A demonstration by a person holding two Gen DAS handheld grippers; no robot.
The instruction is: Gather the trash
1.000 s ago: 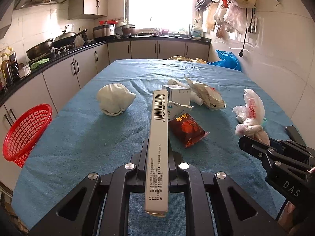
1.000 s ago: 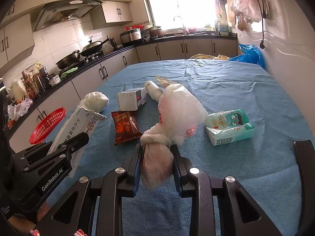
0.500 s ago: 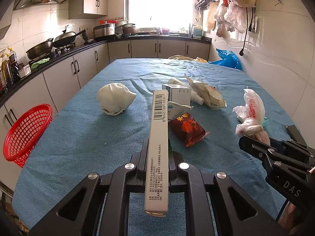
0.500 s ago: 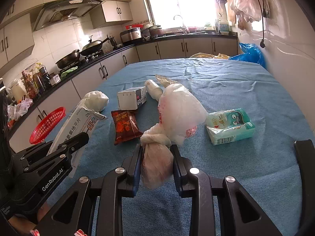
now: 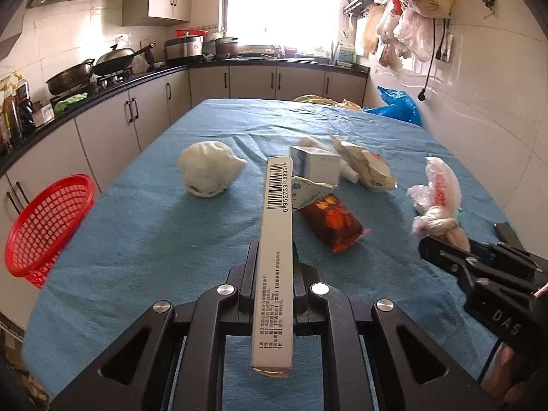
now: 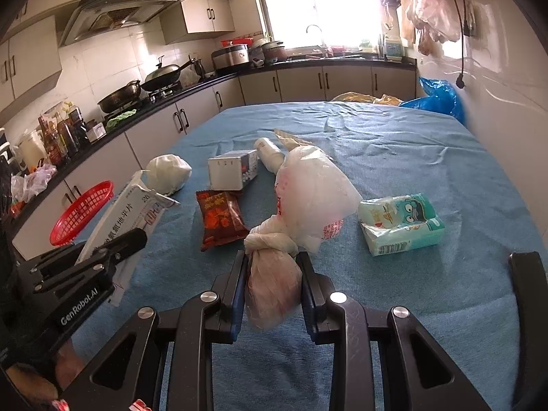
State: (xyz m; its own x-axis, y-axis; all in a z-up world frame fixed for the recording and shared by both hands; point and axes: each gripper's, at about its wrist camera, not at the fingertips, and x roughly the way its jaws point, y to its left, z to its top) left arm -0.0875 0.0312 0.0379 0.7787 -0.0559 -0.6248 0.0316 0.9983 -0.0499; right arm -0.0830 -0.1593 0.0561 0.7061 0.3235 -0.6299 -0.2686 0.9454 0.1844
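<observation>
Wrappers (image 5: 334,222) and cartons (image 5: 316,166) litter the table (image 5: 137,239) beyond hand-held grippers clamping a flat box (image 5: 275,239) and knotted bag (image 6: 274,274).

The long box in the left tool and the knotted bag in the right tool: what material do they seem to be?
The long box looks like thin matte cardboard: sharp folded edges, printed barcode and text. The knotted bag looks like thin translucent plastic film: it crumples, is tied in a knot, and light passes through it.
</observation>
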